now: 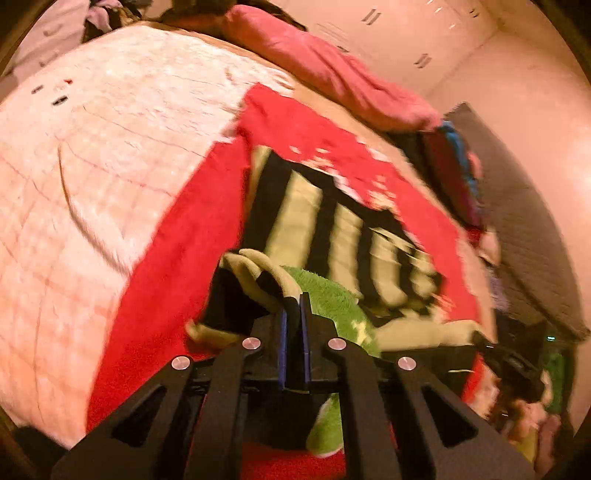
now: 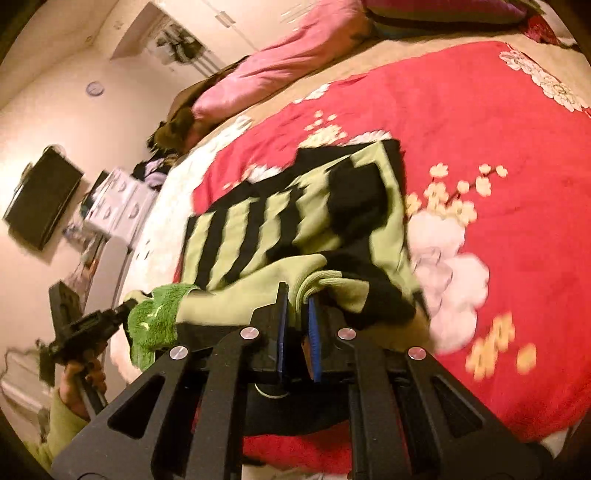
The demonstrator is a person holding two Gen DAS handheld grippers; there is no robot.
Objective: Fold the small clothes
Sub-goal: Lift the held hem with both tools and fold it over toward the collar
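1. Two grippers are at work over a bed, one in each of the person's hands.
2. One small piece of clothing, a striped garment [image 1: 343,236], is the thing being folded. It has black and pale green stripes and a fuzzy bright green patch [image 1: 332,295].
3. It lies on a red blanket [image 1: 166,258] with white and yellow flowers on it. The near edge of the garment is lifted up off the blanket, and the far part lies on it.
4. The left gripper [image 1: 294,299] has its blue pads pressed together on a bunched corner of the garment's near edge.
5. The right gripper [image 2: 297,295] is pinching another bunch of that same near edge, with pale green cloth squeezed between its blue pads.
6. In the right wrist view, the left gripper [image 2: 123,306] shows at the far left, next to the fuzzy green patch, with the person's hand [image 2: 79,384] and a green sleeve [image 2: 59,424] below it.
7. A white quilt [image 1: 92,166] covers the bed beside the red blanket.
8. A pink pillow [image 2: 273,70] lies along the far side of the bed.
9. A black flat screen [image 2: 42,199] hangs on the wall, and white cupboard doors [image 1: 399,33] stand behind the bed.
10. Both pictures are a bit blurry.
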